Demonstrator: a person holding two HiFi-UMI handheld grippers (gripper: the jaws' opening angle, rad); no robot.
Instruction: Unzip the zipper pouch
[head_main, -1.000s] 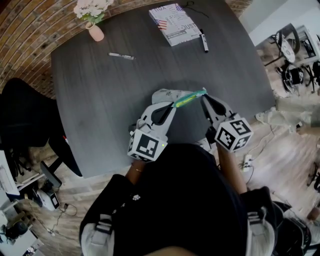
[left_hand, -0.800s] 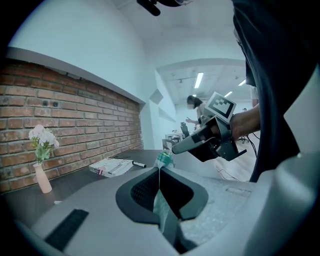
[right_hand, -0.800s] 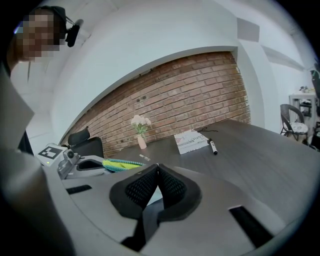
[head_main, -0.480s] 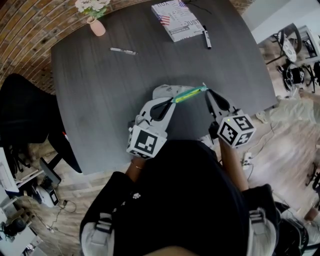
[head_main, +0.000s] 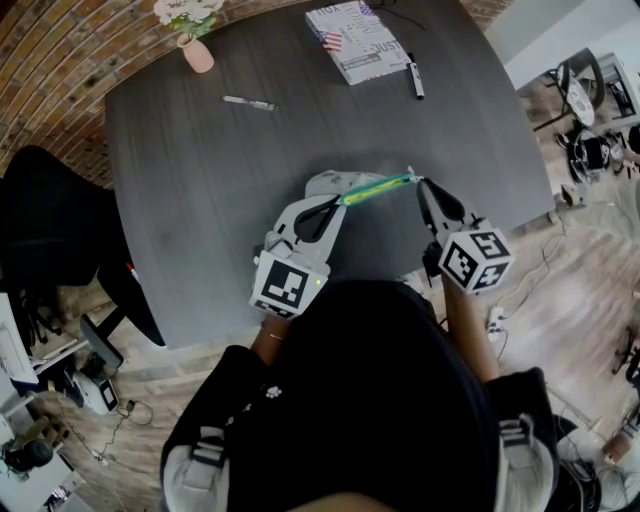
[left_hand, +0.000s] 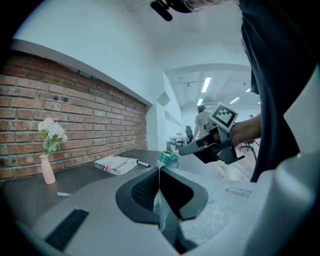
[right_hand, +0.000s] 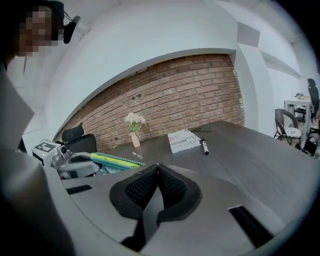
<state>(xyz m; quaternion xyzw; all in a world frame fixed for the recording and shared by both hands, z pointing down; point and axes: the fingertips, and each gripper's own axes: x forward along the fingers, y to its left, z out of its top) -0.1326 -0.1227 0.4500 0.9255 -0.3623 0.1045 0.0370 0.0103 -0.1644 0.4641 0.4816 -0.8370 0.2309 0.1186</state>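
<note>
The zipper pouch (head_main: 378, 187) is a clear bubbly bag with a green and teal zipper edge, held up just above the dark table (head_main: 200, 200) between both grippers. My left gripper (head_main: 338, 206) is shut on its left end, and clear film shows pinched between the jaws (left_hand: 160, 200). My right gripper (head_main: 420, 185) is shut at the right end, on the small zipper pull, which is barely visible. The left gripper view shows the teal pouch end (left_hand: 167, 159) meeting the right gripper (left_hand: 186, 149). In the right gripper view, the pouch (right_hand: 117, 161) runs left from my right gripper (right_hand: 158, 166).
At the table's far side lie a book (head_main: 357, 40) and a black marker (head_main: 413, 78). A pen (head_main: 249, 102) and a pink vase with flowers (head_main: 195, 50) are at the far left. A black chair (head_main: 50, 230) stands left of the table.
Hardly anything differs. Both grippers keep their hold, and the pouch stays stretched between them in the same place.
</note>
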